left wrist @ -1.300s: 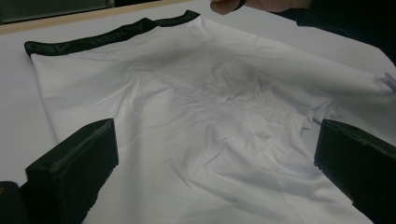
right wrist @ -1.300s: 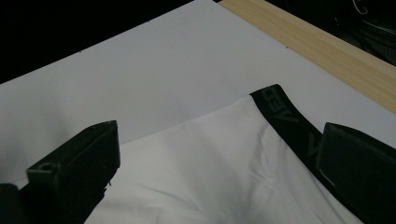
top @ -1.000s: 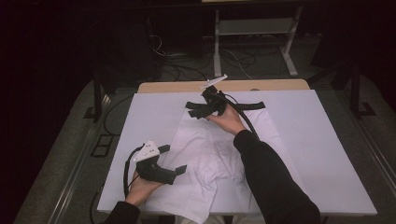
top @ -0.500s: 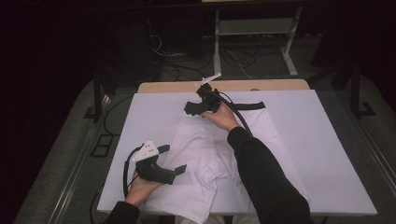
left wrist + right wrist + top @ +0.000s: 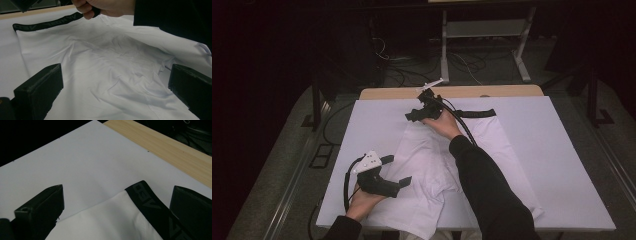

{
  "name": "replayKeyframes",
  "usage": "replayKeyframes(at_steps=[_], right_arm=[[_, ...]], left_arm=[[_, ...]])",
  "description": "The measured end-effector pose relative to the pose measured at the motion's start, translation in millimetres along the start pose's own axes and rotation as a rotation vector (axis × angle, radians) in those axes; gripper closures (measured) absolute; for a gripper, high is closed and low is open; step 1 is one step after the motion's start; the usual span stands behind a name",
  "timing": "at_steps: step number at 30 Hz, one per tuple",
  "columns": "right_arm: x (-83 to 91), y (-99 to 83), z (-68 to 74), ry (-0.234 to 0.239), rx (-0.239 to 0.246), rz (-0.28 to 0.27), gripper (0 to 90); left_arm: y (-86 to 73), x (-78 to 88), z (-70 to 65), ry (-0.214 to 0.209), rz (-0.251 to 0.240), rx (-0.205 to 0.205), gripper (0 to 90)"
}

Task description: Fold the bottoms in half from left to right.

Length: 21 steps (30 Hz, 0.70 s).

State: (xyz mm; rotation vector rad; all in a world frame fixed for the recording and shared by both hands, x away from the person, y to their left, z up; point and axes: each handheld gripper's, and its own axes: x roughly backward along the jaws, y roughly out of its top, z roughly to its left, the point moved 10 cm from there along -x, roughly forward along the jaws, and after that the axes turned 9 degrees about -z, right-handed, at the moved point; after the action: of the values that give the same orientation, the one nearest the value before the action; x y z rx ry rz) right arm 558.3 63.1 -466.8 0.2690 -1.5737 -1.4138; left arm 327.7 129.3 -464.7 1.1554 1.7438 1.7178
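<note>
Table (image 5: 562, 150): white-covered, wooden strip along far edge.
Garment (image 5: 437, 165): white, spread flat mid-table, black waistband (image 5: 477, 113) at far end.
Right tongs (image 5: 419, 114): spread, over the garment's far left corner.
Left tongs (image 5: 396, 171): spread, above the near left part.

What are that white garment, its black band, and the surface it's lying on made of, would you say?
The white garment looks like thin, smooth, matte fabric: it creases softly and sags in folds. Its black band seems a denser woven elastic, with faint lettering in it. The white table cover looks like a flat matte sheet, perhaps paper or foam board; I can't tell which. The bare table edge shows light wood grain, possibly laminate.
</note>
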Motion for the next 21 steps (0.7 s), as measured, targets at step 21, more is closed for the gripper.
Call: replayKeyframes(at_steps=[21], right_arm=[[-29.3, 0.4, -14.8, -0.031, -0.03, 0.011, 0.0]], left_arm=[[0.2, 0.4, 0.4, -0.003, -0.002, 0.006, 0.0]])
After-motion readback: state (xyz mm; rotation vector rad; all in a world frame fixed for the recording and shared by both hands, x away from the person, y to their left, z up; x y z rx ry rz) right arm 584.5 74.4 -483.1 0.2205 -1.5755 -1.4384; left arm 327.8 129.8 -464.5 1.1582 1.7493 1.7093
